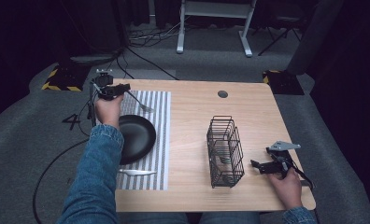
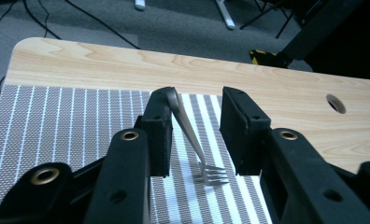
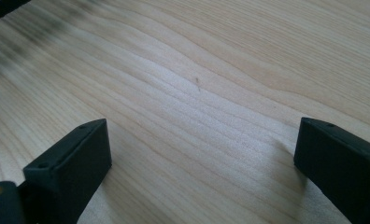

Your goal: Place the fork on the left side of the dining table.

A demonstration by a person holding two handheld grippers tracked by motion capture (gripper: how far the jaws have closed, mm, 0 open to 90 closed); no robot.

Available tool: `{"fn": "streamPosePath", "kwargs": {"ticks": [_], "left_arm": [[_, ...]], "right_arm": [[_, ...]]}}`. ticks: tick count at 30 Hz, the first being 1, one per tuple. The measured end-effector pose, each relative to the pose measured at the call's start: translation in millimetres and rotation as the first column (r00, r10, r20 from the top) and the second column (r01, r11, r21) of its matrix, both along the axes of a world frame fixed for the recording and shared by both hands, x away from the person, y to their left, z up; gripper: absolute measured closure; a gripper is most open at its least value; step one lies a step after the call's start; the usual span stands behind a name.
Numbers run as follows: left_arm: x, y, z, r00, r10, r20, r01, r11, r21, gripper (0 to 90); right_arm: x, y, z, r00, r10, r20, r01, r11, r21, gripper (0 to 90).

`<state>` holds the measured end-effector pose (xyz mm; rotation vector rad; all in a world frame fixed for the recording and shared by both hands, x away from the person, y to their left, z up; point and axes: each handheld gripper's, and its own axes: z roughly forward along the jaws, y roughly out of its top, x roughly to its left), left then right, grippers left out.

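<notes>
Writing: a white "4" (image 1: 73,121) is marked on the grey carpet, at 9 o'clock from the table's (image 1: 192,100) left edge. No other lettering is readable; yellow-black hazard tape (image 1: 57,80) marks the floor at 10 o'clock and another strip at 2 o'clock.

Containers: a black wire basket (image 1: 225,151) stands upright on the bare wood, right of table centre. Something metallic and pale lies low inside it; too small to name. A black plate (image 1: 137,136) sits on the left part of the striped grey placemat (image 1: 157,135), nothing on it. A knife (image 1: 137,172) lies on the mat at 6 o'clock from the plate, apart from its rim.

Left gripper (image 2: 195,135): raised over the far end of the mat, at 12 o'clock from the plate. Jaws stand part-way apart. The fork (image 2: 192,140) is between them, tilted, its handle top leaning on the left-hand pad, its tines down on the mat's stripes. The right-hand pad is clear of it, so no clamp on the fork. In the high view the fork (image 1: 141,103) slants from the gripper (image 1: 120,87) toward the mat, at 1 o'clock from the plate.

Right gripper (image 3: 199,154): jaws wide, bare wood between them, nothing held. In the high view it (image 1: 262,167) rests low at the table's near right, at 3 o'clock from the basket, close but apart.
</notes>
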<state>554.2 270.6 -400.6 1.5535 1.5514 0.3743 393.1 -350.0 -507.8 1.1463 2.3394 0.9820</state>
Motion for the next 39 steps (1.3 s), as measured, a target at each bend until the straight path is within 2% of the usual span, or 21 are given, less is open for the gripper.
{"fn": "streamPosePath", "kwargs": {"ticks": [13, 17, 23, 26, 31, 39], "left_arm": [[2.8, 8.1, -11.8, 0.9992, 0.027, -0.030, -0.027, 0.9996, 0.006, 60.1], [4.1, 13.4, -17.7, 0.9978, 0.039, -0.054, -0.038, 0.9991, 0.022, 59.8], [5.8, 19.9, -27.1, 0.9952, 0.057, -0.079, -0.056, 0.9982, 0.020, 57.9], [7.9, 21.1, -34.3, 0.9927, 0.052, -0.109, -0.049, 0.9985, 0.024, 56.8], [10.1, 21.3, -41.6, 0.9904, 0.046, -0.130, -0.044, 0.9988, 0.022, 55.9], [9.7, 26.7, -44.5, 0.9887, 0.061, -0.137, -0.059, 0.9980, 0.022, 55.2]], "right_arm": [[0.0, 0.0, 0.0, 1.0000, 0.000, 0.000, 0.000, 1.0000, 0.000, 4.0], [0.0, 0.0, 0.0, 1.0000, 0.000, 0.000, 0.000, 1.0000, 0.000, 4.0], [0.0, 0.0, 0.0, 1.0000, 0.000, 0.000, 0.000, 1.0000, 0.000, 4.0], [0.0, 0.0, 0.0, 1.0000, 0.000, 0.000, 0.000, 1.0000, 0.000, 4.0], [0.0, 0.0, 0.0, 1.0000, 0.000, 0.000, 0.000, 1.0000, 0.000, 4.0], [0.0, 0.0, 0.0, 1.0000, 0.000, 0.000, 0.000, 1.0000, 0.000, 4.0]]}}
